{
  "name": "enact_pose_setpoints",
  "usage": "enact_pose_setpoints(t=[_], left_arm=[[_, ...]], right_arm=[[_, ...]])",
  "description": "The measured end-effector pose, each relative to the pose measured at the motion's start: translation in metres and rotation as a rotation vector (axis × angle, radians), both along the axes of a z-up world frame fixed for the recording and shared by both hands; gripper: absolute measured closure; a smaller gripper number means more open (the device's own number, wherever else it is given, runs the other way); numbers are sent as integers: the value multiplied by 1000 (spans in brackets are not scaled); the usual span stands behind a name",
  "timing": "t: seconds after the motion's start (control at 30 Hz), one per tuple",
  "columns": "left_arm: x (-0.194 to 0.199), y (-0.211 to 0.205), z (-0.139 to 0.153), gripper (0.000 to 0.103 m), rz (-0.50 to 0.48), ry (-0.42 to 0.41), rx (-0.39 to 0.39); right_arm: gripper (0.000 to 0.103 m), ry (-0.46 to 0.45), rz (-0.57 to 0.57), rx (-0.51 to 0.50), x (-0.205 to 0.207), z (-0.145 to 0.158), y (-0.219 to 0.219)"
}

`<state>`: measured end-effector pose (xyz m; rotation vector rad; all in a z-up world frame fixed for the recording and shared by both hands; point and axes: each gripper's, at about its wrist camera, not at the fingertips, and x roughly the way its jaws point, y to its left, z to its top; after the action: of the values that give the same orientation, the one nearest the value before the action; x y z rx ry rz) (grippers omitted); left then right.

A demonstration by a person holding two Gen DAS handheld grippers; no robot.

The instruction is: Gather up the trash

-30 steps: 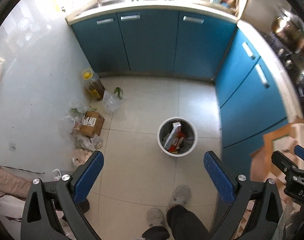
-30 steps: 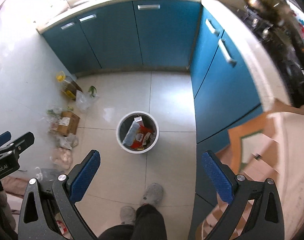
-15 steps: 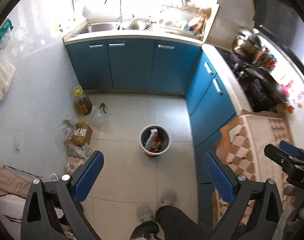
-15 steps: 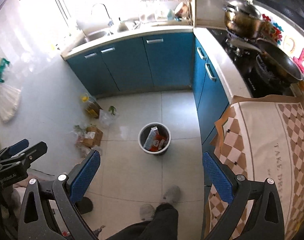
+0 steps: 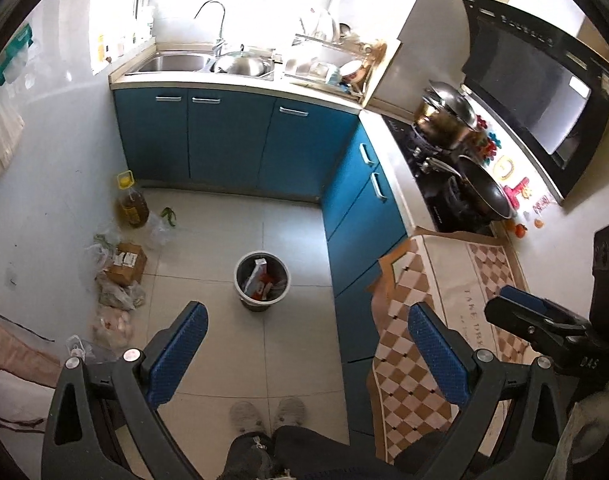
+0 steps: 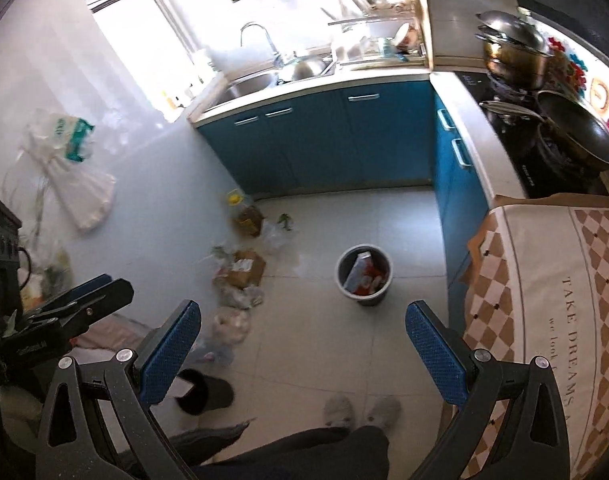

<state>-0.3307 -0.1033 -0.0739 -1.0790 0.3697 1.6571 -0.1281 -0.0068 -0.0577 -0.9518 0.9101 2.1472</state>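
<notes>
A round grey trash bin (image 5: pixel 261 282) (image 6: pixel 363 273) stands on the tiled floor, holding a white carton and red wrappers. My left gripper (image 5: pixel 306 322) hangs high above the floor, open and empty, with the bin just beyond its fingertips in the left wrist view. My right gripper (image 6: pixel 302 320) is likewise open and empty, well above the floor. Each gripper's blue pad tip shows at the edge of the other's view. Along the left wall lie a cardboard box (image 5: pixel 126 262) (image 6: pixel 244 268), plastic bags (image 5: pixel 116 296) and an oil bottle (image 5: pixel 131 206).
Blue cabinets (image 5: pixel 232 140) run along the back and right, with a sink (image 5: pixel 208 62) and a stove with pans (image 5: pixel 460 168). A checkered cloth (image 6: pixel 552 300) covers the counter at right. A person's slippers (image 5: pixel 266 414) stand on the floor below. A black slipper (image 6: pixel 204 392) lies nearby.
Both grippers have risen well above the floor, so the bin looks smaller and the sink, stove and counter have come into view. Both stay open.
</notes>
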Motion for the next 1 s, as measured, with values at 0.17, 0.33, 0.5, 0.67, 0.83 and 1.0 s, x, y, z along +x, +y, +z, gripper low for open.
enact_pose_setpoints(t=[0.17, 0.33, 0.5, 0.67, 0.83, 1.0], left_arm=[[6, -6, 6, 1, -11, -32, 6], [12, -9, 14, 1, -14, -34, 20], [18, -4, 15, 1, -40, -44, 32], [22, 1, 12, 0, -53, -61, 29], [24, 5, 10, 0, -64, -77, 33], [25, 9, 7, 0, -68, -91, 30]], right_arm=[[0, 6, 46, -16, 5, 9, -10], [0, 25, 72, -39, 9, 11, -6], [0, 38, 101, -55, 10, 9, -3], [0, 51, 110, -81, 14, 6, 4], [0, 58, 101, -96, 22, 3, 10], [0, 56, 90, -102, 31, 1, 17]])
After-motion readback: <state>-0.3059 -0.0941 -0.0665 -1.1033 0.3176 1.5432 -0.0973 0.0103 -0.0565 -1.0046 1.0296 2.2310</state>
